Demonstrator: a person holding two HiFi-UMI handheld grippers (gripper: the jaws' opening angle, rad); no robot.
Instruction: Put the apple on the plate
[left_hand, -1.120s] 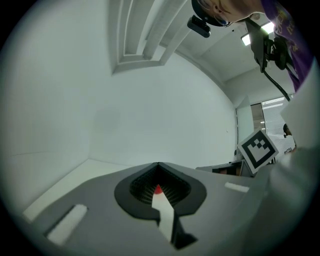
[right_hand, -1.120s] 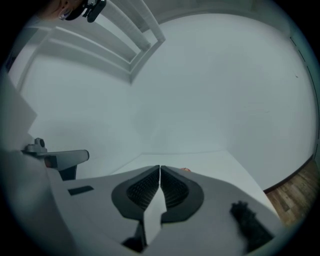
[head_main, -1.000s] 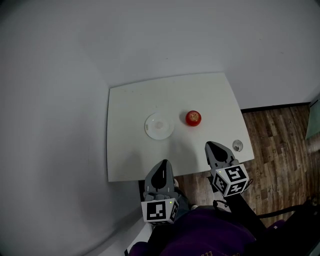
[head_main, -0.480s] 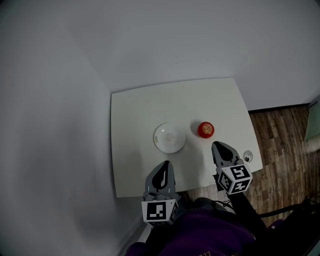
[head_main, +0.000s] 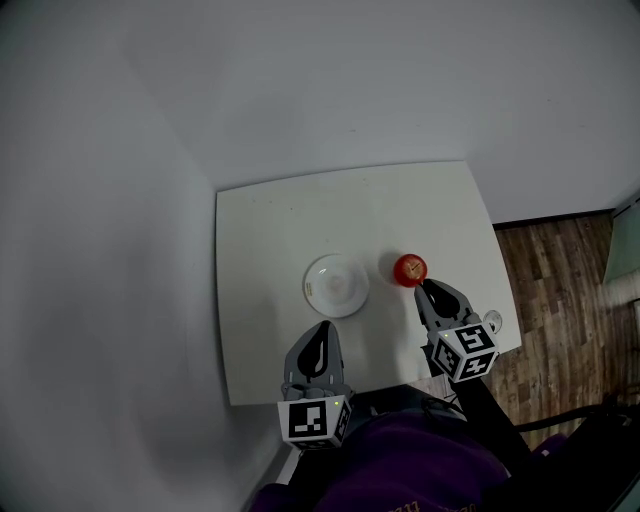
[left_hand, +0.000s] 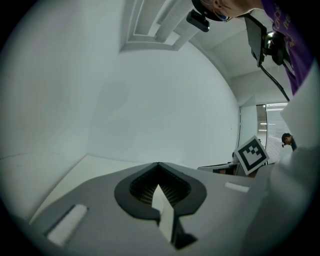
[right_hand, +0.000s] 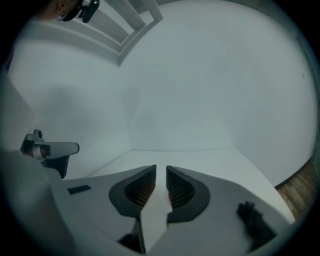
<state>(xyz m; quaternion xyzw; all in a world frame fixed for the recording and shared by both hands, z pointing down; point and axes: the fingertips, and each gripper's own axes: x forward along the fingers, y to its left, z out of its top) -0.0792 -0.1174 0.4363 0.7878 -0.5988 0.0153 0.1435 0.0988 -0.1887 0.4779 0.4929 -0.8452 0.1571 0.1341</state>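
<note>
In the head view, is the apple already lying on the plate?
No, the apple sits on the white table, to the right of the empty plate and clearly apart from it.

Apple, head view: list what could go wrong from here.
1. The right gripper has only just been opening. Its jaws stand a slit apart with nothing between them, just short of the apple. Pushing in like this could nudge the apple and send it rolling across the table.
2. A small round object sits at the table edge beside that gripper; a sideways swing might knock it off.
</note>
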